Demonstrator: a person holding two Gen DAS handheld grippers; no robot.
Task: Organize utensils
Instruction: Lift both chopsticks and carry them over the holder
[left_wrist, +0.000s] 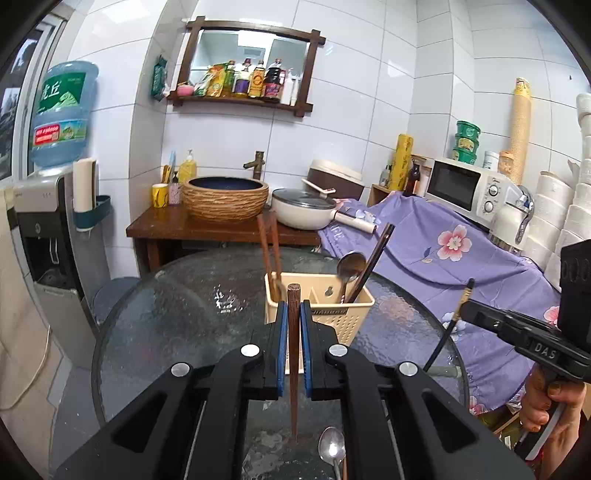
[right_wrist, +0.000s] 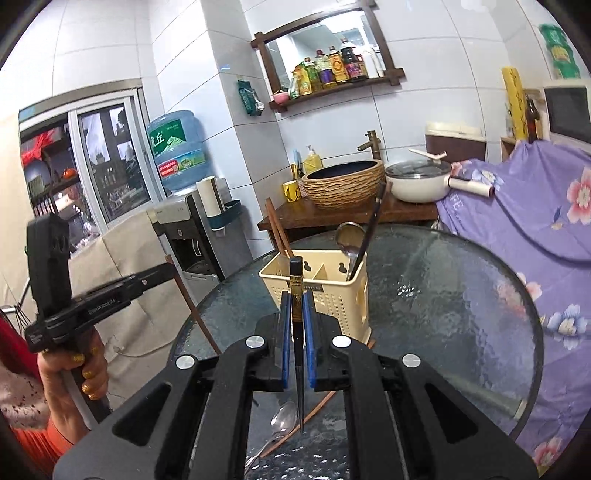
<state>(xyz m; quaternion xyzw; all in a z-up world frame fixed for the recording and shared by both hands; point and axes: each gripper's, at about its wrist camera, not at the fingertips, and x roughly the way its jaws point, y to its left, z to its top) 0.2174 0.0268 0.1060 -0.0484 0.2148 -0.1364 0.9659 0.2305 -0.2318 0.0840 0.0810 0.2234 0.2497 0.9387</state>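
A brown wooden chopstick (left_wrist: 293, 354) stands upright, clamped, near the cream perforated utensil caddy (left_wrist: 343, 317). A black chopstick (right_wrist: 298, 350) likewise. The caddy holds two brown chopsticks (left_wrist: 269, 254) left, ladle (left_wrist: 349, 267) right. A metal spoon (left_wrist: 332, 448) lies nearest.

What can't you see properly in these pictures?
- Left wrist view: spoon handle, cut off by the bottom edge.
- Both views: inside of the cream holder, hidden by its walls.
- Right wrist view: brown chopstick on the glass table, partly behind the right gripper.
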